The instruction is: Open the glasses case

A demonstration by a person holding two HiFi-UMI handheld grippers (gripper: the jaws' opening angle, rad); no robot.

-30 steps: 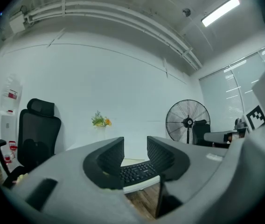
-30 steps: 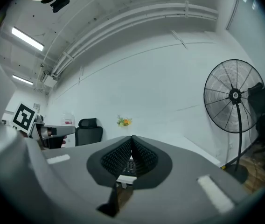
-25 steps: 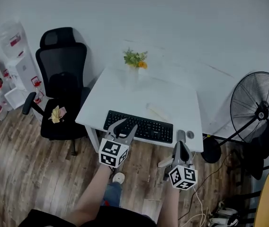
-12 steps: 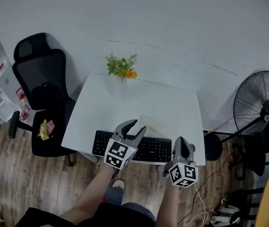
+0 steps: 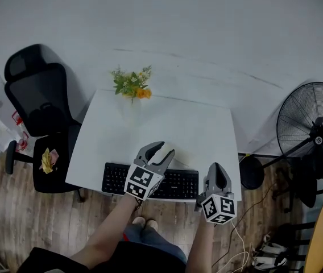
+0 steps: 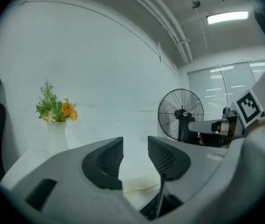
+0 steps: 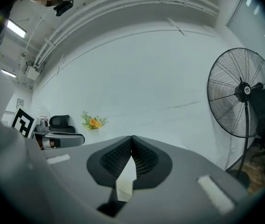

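Observation:
My left gripper (image 5: pixel 162 149) hangs open over the black keyboard (image 5: pixel 116 179) at the front of the white desk (image 5: pixel 201 124), with nothing between its jaws. In the left gripper view the left gripper (image 6: pixel 135 146) points along the desk, and a pale cream flat thing (image 6: pixel 139 185), possibly the glasses case, lies just beyond and below it. The head view hides that thing behind the gripper. My right gripper (image 5: pixel 217 168) is shut and empty at the desk's front right corner. In its own view the right gripper (image 7: pixel 132 138) shows its pads meeting.
A white vase of green and orange flowers (image 5: pixel 130 84) stands at the desk's back left. A black office chair (image 5: pixel 36 101) is left of the desk. A standing fan (image 5: pixel 315 129) and a cable are on the wooden floor at the right.
Both grippers have come forward from in front of the desk to above its front edge and keyboard. The pale case on the desk is now hidden behind the left gripper.

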